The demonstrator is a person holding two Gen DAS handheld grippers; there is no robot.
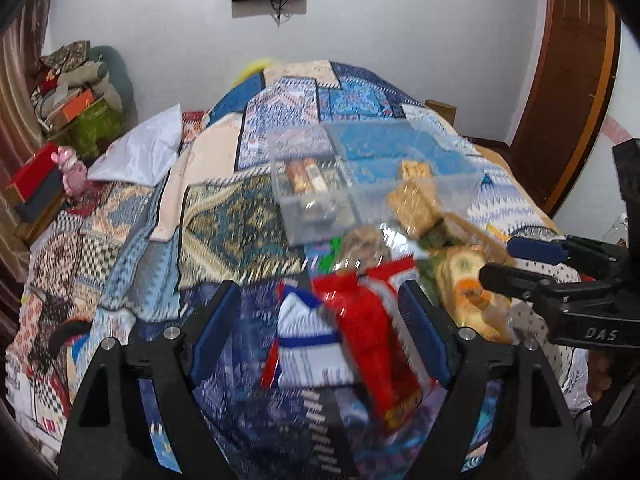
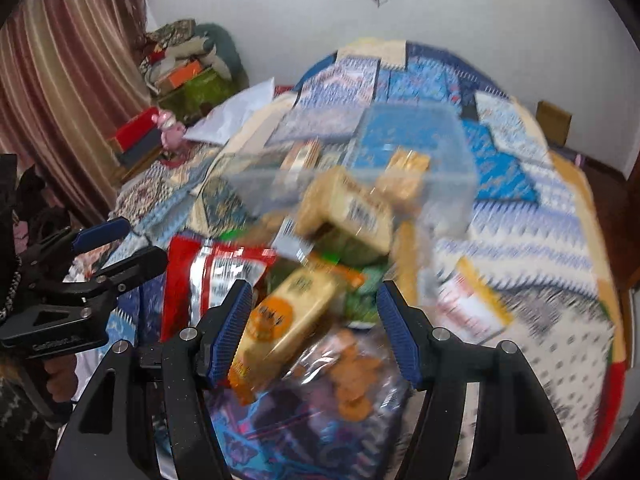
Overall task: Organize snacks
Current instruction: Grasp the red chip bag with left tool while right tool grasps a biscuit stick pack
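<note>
Several snack packs lay heaped on a bed (image 1: 248, 216) under a patchwork quilt of woven, geometric panels. Both views were motion-blurred. The left gripper (image 1: 320, 320) hovered with its jaws released, ribbed blue pads wide apart, over a crinkly red bag (image 1: 372, 332) whose long axis ran away from the camera, tilted slightly left; beside it lay a flat white pack (image 1: 308, 344) with blue and red bands. The right gripper (image 2: 314, 330) also had its jaws spread, holding nothing, above a yellow pack (image 2: 280, 320) with an orange round label, lying diagonally from lower left to upper right. Just below sat a clear bag of round brown cookies (image 2: 352, 376). Farther back stood two clear, rigid plastic bins: a small one (image 1: 308, 196) holding stick-shaped packs, and a larger one (image 2: 420, 148) with tan packs at its near wall. A glossy tan block pack (image 2: 348, 208) rested on the heap, bar code facing up.
</note>
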